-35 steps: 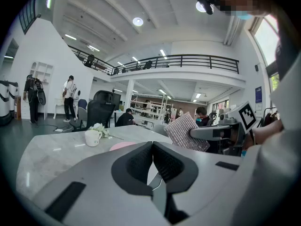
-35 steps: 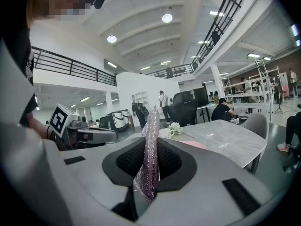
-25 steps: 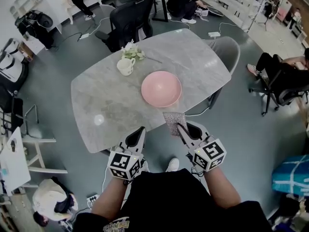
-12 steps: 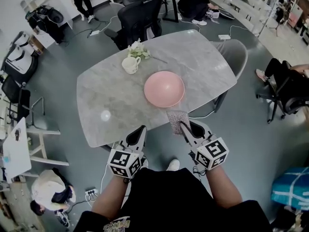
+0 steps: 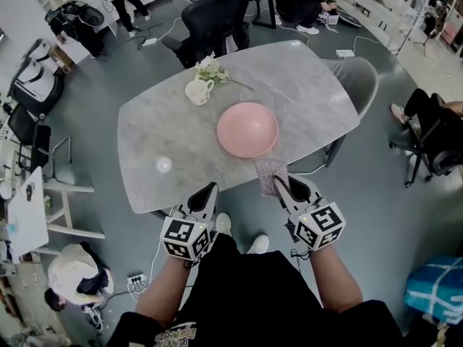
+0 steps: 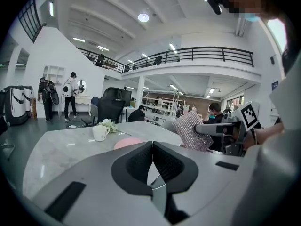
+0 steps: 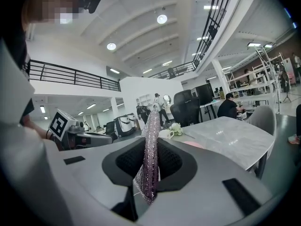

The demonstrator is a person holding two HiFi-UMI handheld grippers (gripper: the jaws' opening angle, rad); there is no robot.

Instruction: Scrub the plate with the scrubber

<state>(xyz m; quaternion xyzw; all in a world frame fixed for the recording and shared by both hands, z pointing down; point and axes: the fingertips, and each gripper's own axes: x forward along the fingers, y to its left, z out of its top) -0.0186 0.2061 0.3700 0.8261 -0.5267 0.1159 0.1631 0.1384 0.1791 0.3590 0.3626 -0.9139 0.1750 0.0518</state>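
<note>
Head view: round pink plate (image 5: 247, 129) sits nr grey marble table's (image 5: 311, 92) near edge, unscrubbed; right gripper (image 5: 281, 184) clamps silver mesh scrubber (image 5: 269, 173) upright just off that edge, ready to scrub; left gripper (image 5: 208, 191) jaws together, empty, prob. spare to steady plate.

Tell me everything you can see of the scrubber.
The scrubber is a flat, rectangular pad of silvery, glittering mesh with a lilac tinge. The right tool is clamped on its lower part; it stands on edge and sticks out past the tips. It hangs by the near edge of the table, short of the pink plate, touching only the pads.
</note>
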